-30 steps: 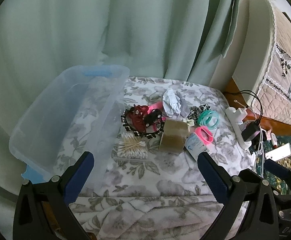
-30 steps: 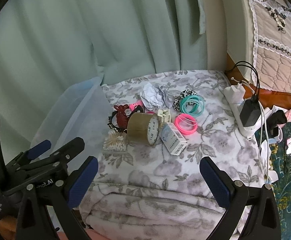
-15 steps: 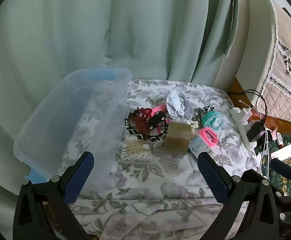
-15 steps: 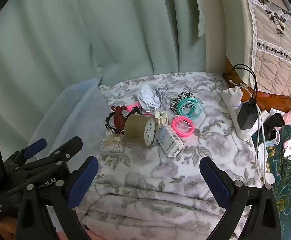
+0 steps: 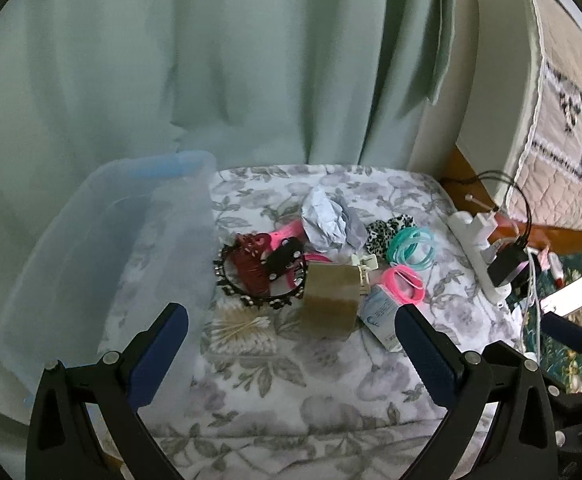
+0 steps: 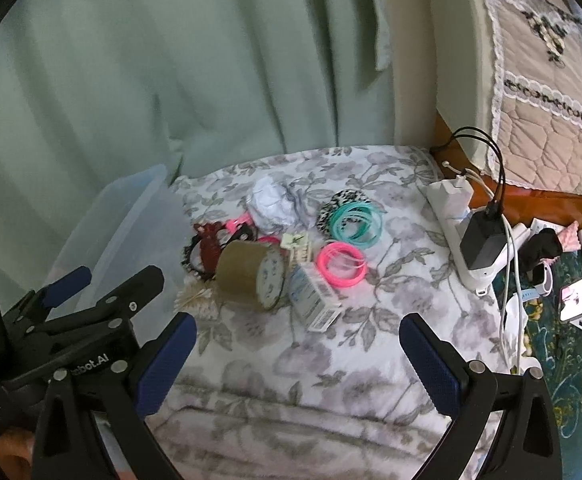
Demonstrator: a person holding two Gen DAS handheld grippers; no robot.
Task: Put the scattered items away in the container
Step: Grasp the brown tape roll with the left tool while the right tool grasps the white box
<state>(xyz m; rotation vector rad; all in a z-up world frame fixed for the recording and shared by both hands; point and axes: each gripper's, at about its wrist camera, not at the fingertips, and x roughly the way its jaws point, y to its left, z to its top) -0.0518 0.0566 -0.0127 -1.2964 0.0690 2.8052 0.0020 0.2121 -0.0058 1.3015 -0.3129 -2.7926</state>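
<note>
- While we hover both grippers over the near edge of the flowery blanket point(image 5: 299, 396), neither one holds anything: the left gripper point(image 5: 291, 344) has its fingers point(image 5: 159, 354) spread wide apart, and the right gripper point(image 6: 297, 356) is spread just as wide.
- The clear plastic container point(image 5: 51, 280) sits on the left of the blanket, up against the green curtain point(image 5: 211, 80), and from what we can see nothing is in it.
- All the scattered stuff is bunched in one pile just to the right of the container.
- The brown tape roll point(image 6: 247, 280) lies on its side in the middle of the pile, with the small white box point(image 6: 313, 298) touching it on the right and the bundle of cotton swabs point(image 5: 243, 326) just beside it on the left.
- Behind the tape roll we've got the black beaded headband point(image 5: 259, 276) with a dark red hair clip point(image 5: 251, 264) on top.
- The crumpled paper point(image 5: 325, 220) is at the back of the pile.
- The pink bangles point(image 6: 341, 264) and teal bangles point(image 6: 355, 222) lie to the right, the teal ones overlapping a leopard-print scrunchie point(image 5: 385, 230).
- A white power strip point(image 6: 457, 232) with a black charger plugged in sits at the right edge of the blanket.
- In the right wrist view the left gripper shows up low on the left, in front of the container.
</note>
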